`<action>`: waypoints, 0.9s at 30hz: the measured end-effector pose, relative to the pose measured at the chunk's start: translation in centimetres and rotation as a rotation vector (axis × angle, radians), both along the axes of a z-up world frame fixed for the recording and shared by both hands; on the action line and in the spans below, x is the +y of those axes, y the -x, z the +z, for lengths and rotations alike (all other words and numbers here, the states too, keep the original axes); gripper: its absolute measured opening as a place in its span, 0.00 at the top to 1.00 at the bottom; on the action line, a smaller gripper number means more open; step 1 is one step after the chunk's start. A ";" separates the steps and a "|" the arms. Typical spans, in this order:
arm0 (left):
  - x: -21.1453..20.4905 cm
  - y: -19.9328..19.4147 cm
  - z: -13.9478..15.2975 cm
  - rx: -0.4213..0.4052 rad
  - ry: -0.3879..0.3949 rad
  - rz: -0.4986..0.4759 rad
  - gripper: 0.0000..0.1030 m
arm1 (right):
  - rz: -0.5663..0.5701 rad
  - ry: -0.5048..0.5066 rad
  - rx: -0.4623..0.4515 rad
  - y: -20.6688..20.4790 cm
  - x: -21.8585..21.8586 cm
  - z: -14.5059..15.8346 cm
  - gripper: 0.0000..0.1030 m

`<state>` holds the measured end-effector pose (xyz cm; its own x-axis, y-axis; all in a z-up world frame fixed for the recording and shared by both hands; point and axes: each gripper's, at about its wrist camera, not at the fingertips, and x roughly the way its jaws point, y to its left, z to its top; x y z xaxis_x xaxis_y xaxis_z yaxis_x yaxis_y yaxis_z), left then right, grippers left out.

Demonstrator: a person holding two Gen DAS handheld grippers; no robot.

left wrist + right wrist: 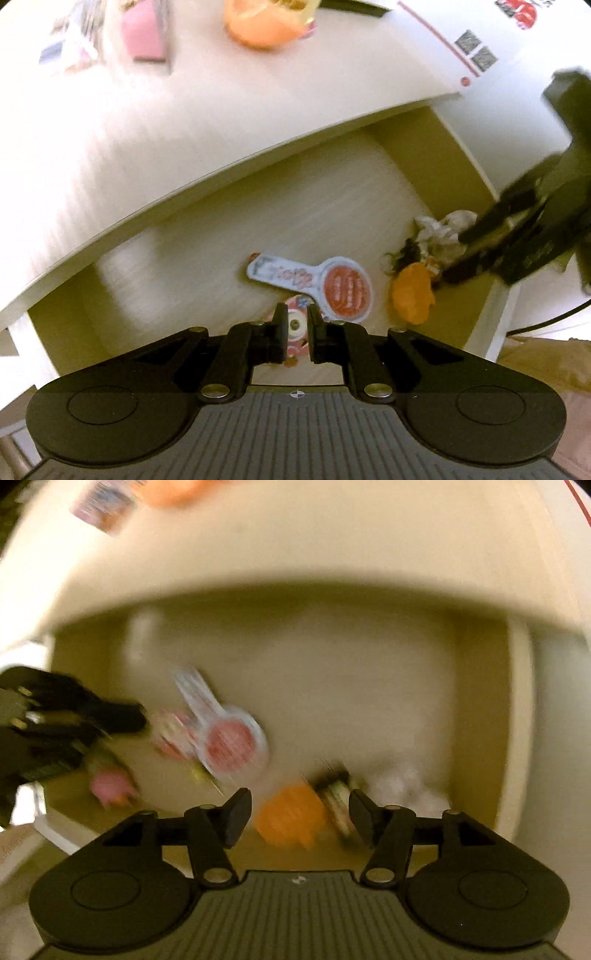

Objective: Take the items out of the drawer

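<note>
Close in front of my left claw (297, 326), in its own wrist view, the fingers stand nearly together with a small round red-and-white item (295, 325) between them; I judge it pinched, though I cannot tell how firm the contact is. Just beyond, toward one o'clock, lies a flat paddle-shaped packet (321, 282) with a red disc on its round end, resting on the pale floor of the open drawer (207, 236). At two o'clock from it sits an orange lump (412, 295), and past that a crumpled white wrapper (443, 229) against the drawer's right side. My right claw (491, 240) reaches in there from three o'clock. In the right wrist view, which is badly smeared by motion, that claw's fingers are spread wide apart and empty, with the orange lump and a dark-and-green thing (338, 797) lying between and just ahead of them. A pink item (110, 786) shows at nine o'clock near the drawer's front edge. Farthest off, at twelve o'clock, the table (147, 129) overhangs the drawer and carries an orange object (262, 26) and a pink one, both blurred. I read this as mid-task: one item being lifted on the left, the next being lined up on the right. The coming move calls for raising the left claw clear of the table edge, and for settling the right before closing on the lump.
</note>
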<state>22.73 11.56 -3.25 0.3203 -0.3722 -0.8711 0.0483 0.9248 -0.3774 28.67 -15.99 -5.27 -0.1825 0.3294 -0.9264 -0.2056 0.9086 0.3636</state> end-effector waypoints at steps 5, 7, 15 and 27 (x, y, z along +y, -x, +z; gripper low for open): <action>-1.4 0.1 -0.5 -0.005 0.050 0.060 0.89 | 0.024 0.088 0.079 3.7 -0.2 -2.5 0.43; -1.2 0.3 -0.7 0.006 0.053 0.079 0.89 | 0.028 0.124 0.081 3.5 0.7 -3.2 0.43; 0.6 2.2 -0.8 0.037 0.021 0.150 0.89 | 0.023 0.114 -0.024 0.6 4.5 -4.5 0.67; 1.8 2.3 0.5 0.024 0.027 0.168 0.89 | -0.077 -0.064 -0.169 -0.2 -0.2 2.0 0.48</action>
<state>20.47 13.40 -2.71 0.3595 -0.3388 -0.8695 -0.1155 0.9084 -0.4018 28.82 -16.19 -3.24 0.0016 0.3954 -0.9185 -0.1997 0.9001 0.3872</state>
